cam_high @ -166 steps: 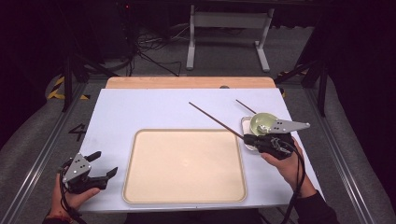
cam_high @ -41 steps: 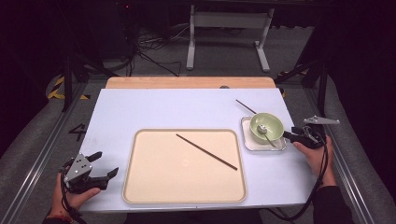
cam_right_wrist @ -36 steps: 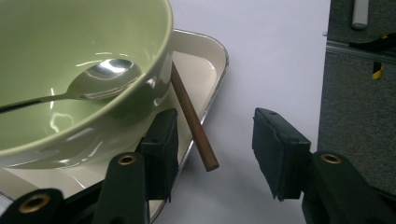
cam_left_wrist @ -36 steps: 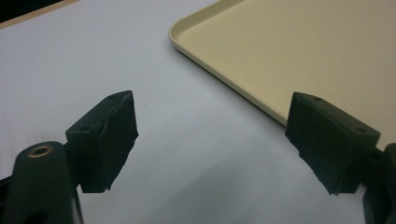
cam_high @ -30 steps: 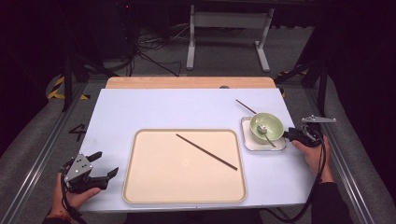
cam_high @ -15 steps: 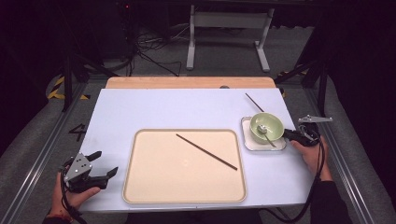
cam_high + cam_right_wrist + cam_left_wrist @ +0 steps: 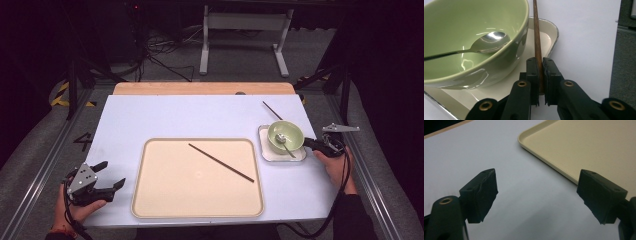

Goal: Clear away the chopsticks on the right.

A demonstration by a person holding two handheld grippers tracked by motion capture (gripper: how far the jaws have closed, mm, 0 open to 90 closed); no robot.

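A green bowl [image 7: 285, 136] [image 7: 454, 20] with a metal spoon [image 7: 283, 141] [image 7: 490, 40] in it stands on a small white dish [image 7: 267, 152] [image 7: 544, 42] at the right of the table. My right gripper [image 7: 306, 141] [image 7: 539, 62] is at the dish's right edge. Its jaws have just been closing and now pinch the near end of a brown chopstick [image 7: 270, 109] [image 7: 537, 30], which runs past the bowl's far side. A second chopstick [image 7: 221, 162] lies slantwise on the beige tray [image 7: 190, 195] [image 7: 586, 145]. My left gripper [image 7: 111, 174] [image 7: 536, 192] rests open and holds nothing, left of the tray.
The white table top [image 7: 175, 117] has a wooden strip [image 7: 200, 88] along its far edge. Metal rails run down both sides of the table. A frame stand [image 7: 240, 30] and cables lie on the dark floor beyond.
The right gripper's jaws have closed on the chopstick behind the bowl, and its far end has shifted a little right and back. The left gripper has not moved.
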